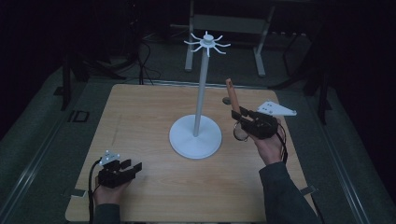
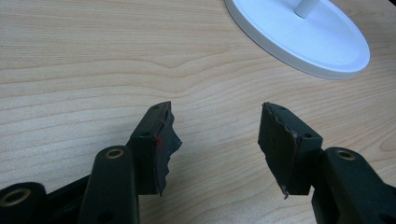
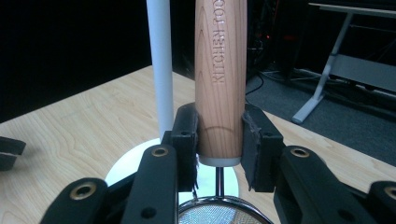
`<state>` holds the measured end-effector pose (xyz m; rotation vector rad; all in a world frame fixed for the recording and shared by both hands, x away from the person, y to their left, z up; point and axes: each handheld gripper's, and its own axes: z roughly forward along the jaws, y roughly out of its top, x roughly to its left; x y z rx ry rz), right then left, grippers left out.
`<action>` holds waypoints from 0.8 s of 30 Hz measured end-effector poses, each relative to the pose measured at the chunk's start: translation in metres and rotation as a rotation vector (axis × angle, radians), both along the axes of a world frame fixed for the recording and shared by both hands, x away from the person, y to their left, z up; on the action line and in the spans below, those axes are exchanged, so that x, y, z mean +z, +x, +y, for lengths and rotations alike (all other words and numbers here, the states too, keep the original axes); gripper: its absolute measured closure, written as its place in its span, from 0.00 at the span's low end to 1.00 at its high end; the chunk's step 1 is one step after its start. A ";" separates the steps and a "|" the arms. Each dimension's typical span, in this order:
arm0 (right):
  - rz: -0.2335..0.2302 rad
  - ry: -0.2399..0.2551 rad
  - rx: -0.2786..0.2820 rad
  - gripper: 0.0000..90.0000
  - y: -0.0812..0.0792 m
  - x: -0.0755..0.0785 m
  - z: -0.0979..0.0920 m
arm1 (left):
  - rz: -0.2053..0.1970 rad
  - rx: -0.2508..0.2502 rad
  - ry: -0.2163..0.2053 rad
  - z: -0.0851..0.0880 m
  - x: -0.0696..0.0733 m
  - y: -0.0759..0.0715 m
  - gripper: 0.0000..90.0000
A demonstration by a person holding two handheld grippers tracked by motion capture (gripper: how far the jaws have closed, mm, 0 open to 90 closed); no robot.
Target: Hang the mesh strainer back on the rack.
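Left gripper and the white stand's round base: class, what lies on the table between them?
Nothing: the left gripper view shows bare wooden table between the open left gripper and the stand's base.

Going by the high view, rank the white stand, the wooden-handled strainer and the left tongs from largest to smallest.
1. white stand, by far the largest.
2. wooden-handled strainer, held in the right tongs.
3. left tongs, though they look close in size to the strainer, so this order is unsure.

Strainer (image 1: 236, 112) in right hand-held gripper (image 1: 243, 117) beside stand (image 1: 196, 135)
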<state>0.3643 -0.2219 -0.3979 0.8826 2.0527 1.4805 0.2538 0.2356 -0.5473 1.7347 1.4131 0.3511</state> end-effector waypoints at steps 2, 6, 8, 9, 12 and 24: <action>-0.006 0.007 0.001 0.77 -0.001 0.001 0.000 | 0.000 0.000 0.000 0.000 0.000 0.000 0.50; -0.012 0.026 0.001 0.77 -0.002 0.003 0.000 | 0.000 0.000 -0.001 0.000 0.000 0.000 0.50; -0.013 0.035 -0.002 0.77 -0.002 0.004 0.000 | 0.000 0.000 0.000 0.000 0.000 0.000 0.51; -0.013 0.037 -0.003 0.77 -0.002 0.004 0.000 | 0.000 0.000 -0.001 0.000 0.000 0.000 0.50; -0.013 0.046 0.006 0.77 -0.003 0.005 0.000 | 0.001 0.000 0.000 0.000 0.000 0.000 0.50; -0.036 0.069 0.032 0.77 -0.006 0.017 0.006 | 0.000 0.000 -0.002 0.000 0.000 0.000 0.50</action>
